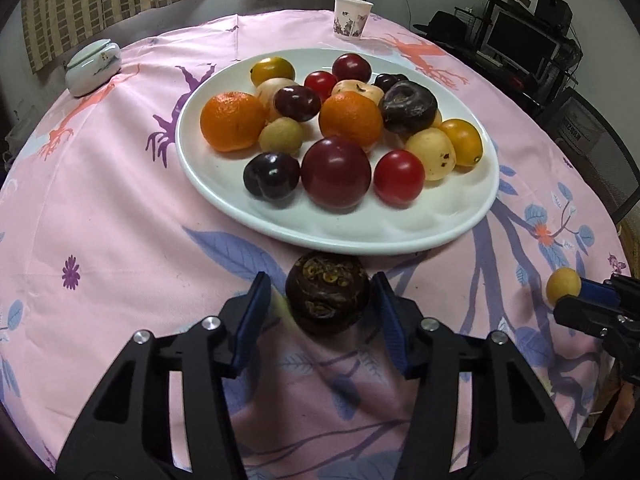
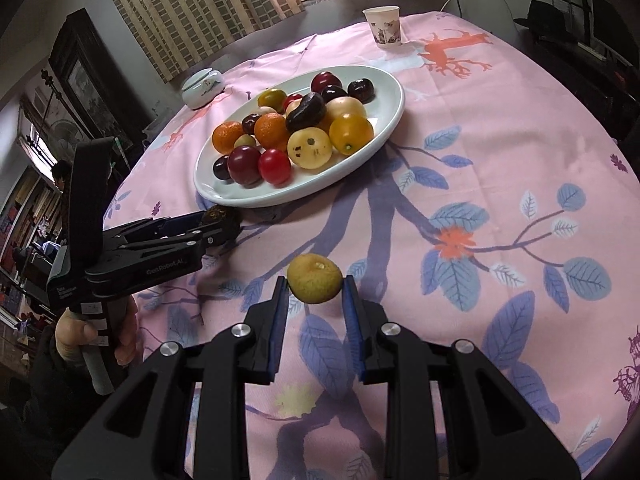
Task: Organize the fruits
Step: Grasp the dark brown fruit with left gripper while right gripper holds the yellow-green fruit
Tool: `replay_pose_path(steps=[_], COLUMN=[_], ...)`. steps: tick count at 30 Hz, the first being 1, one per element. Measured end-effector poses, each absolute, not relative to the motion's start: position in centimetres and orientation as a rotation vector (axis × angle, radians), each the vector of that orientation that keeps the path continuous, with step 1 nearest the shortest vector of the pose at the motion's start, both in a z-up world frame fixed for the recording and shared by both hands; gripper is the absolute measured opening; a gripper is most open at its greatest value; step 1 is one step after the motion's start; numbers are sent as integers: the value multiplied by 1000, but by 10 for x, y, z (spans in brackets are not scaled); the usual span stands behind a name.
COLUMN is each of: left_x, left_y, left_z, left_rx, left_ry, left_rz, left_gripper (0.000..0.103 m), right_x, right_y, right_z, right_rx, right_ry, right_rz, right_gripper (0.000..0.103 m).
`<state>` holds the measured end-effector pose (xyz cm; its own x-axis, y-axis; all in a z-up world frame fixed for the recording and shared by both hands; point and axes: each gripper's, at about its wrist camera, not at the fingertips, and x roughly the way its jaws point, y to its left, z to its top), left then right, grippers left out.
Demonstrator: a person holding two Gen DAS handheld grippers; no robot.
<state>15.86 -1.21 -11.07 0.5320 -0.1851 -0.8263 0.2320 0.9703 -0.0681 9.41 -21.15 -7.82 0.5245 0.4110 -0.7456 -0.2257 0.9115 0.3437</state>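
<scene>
A white plate in the middle of the pink cloth holds mandarins, dark plums, red and yellow tomatoes and pale loquats. Just in front of its near rim a dark brown fruit sits on the cloth. My left gripper stands around it. Its blue pads flank the fruit closely, with a thin gap on each side. Off to the right, my right gripper is shut on a small yellow fruit, with both pads against its sides.
A paper cup stands at the far edge of the round table. A lidded ceramic jar sits far left. A chair is beyond the right edge. A person's hand holds the left gripper's handle.
</scene>
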Motion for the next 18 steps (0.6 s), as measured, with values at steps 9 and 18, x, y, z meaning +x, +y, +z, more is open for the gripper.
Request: replay_pose_path(steps=[9,18], left_x=[125,74], left_y=[-6,-7], left_z=[-90,-59], left_rx=[-8,-33], left_ry=[925,863], left_rz=[-274,-319], left_gripper=[41,41], right_x=[90,83], right_y=[-207,-197], right_z=[-70,-63], right_rx=[207,188], right_ry=[935,923], right_rz=[402,417], right_gripper=[28,28])
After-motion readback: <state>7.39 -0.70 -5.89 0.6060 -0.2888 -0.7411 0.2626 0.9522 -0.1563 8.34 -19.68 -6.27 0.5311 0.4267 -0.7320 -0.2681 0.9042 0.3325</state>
